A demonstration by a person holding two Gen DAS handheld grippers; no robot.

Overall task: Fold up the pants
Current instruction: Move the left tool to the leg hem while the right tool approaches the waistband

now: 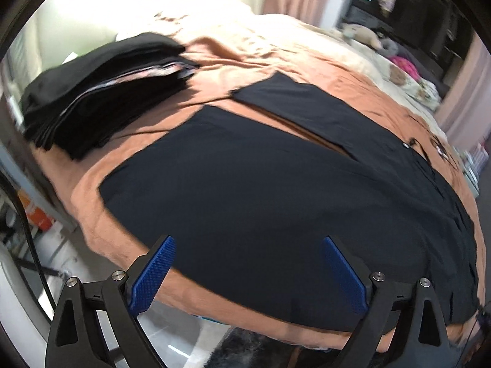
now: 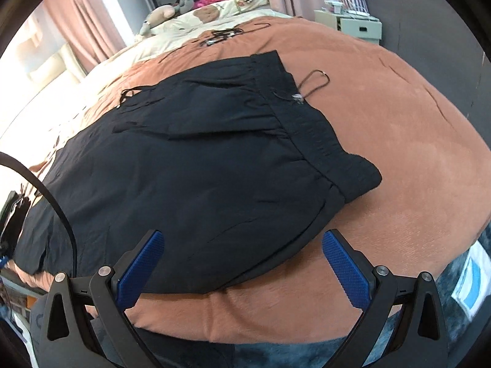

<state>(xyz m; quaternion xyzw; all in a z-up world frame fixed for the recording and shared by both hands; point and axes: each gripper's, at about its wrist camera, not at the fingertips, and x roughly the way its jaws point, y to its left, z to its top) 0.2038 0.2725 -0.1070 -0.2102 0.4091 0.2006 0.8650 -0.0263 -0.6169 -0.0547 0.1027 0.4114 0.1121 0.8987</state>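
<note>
Black pants [image 1: 251, 184] lie spread flat on a brown blanket [image 1: 92, 230] on a bed, with the two legs pointing away in the left wrist view. In the right wrist view the pants [image 2: 196, 165] show their elastic waistband [image 2: 310, 125] and a loose drawstring [image 2: 316, 82] at the right. My left gripper [image 1: 248, 245] is open and empty above the near edge of a pant leg. My right gripper [image 2: 242, 239] is open and empty above the near hip edge by the waistband.
A stack of folded dark clothes [image 1: 101, 89] sits on the bed at the far left. Stuffed toys [image 2: 165, 12] and a cream quilt [image 2: 214, 12] lie at the bed's far end. A small cabinet [image 2: 353, 24] stands beyond the bed. Pink curtains [image 2: 92, 21] hang behind.
</note>
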